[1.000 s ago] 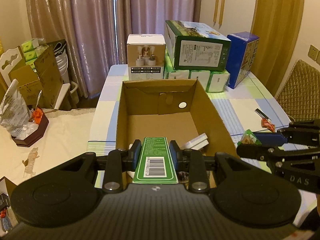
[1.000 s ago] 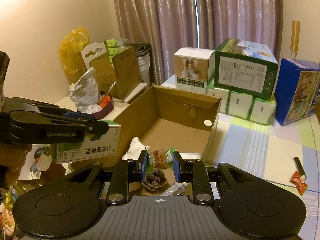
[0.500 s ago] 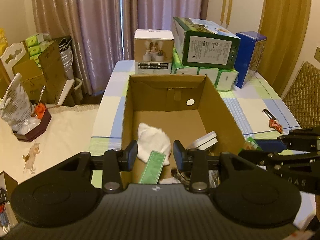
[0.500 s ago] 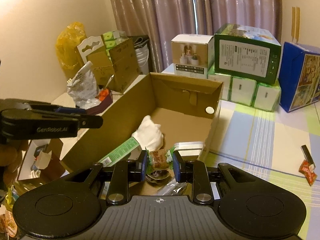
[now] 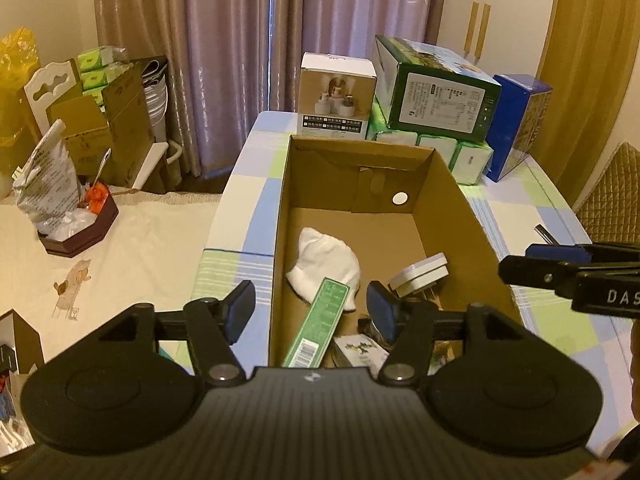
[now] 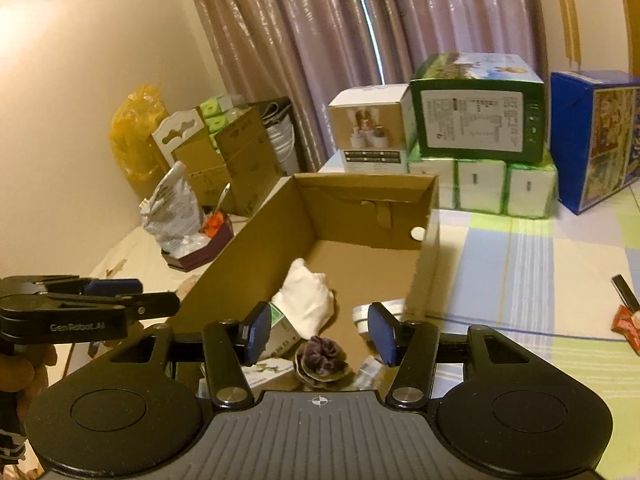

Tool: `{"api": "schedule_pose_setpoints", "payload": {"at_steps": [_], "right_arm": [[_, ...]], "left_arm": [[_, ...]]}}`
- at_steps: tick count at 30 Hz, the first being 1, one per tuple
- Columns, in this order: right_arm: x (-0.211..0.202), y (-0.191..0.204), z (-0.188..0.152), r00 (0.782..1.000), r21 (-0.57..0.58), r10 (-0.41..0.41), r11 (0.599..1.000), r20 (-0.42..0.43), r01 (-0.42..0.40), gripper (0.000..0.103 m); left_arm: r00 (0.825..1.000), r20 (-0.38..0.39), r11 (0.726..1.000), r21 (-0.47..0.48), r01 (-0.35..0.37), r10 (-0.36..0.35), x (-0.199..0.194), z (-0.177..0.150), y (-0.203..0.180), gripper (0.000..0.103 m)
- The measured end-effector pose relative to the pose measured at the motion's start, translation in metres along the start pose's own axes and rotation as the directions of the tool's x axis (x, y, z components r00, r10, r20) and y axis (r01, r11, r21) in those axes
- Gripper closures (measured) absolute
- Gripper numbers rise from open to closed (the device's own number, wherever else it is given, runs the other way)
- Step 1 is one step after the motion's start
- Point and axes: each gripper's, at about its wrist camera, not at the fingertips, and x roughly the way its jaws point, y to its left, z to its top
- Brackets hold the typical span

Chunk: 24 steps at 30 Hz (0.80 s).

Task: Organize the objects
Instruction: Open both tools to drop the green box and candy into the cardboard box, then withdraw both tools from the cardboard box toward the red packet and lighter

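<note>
Left wrist view: left tongs (image 5: 311,312) spread wide, empty, above the near end of an open brown cardboard box (image 5: 472,220) standing on a desk with a checked pastel cloth (image 5: 236,196). Inside the box: a long green-and-white carton with a barcode (image 5: 318,328), lying tilted with its far end on a crumpled white cloth (image 5: 324,266); a flat white-and-grey device (image 5: 420,276) by the right wall; a small white packet with green print (image 5: 358,350) at the near end. Behind the box: a white product box with a beige picture (image 5: 338,96), a dark green printed carton (image 5: 438,96) on pale green tissue packs (image 5: 460,156), a blue box (image 5: 516,124). The right tongs (image 5: 568,270) show at the right edge, outside the box; from here their spread cannot be told. Right wrist view: right tongs (image 6: 318,332) spread wide, empty, over the box's near end; below them a dark purple ruffled scrunchie (image 6: 322,360), beside the white cloth (image 6: 308,304). A red wrapper (image 6: 626,320) lies on the desk to the right, well apart from the box. A hand (image 6: 24,368) grips the left tongs at the left edge.
</note>
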Motion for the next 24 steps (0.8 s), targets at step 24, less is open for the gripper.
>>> {"api": "schedule_pose_setpoints", "payload": {"at_steps": [24], "right_arm": [[-0.126,0.000,-0.055,0.989,0.015,-0.139,0.990,0.053,0.138,0.020]], "left_arm": [[0.999,0.035,0.997,-0.080,0.008,-0.005,-0.090,-0.053,-0.051,0.001]]}}
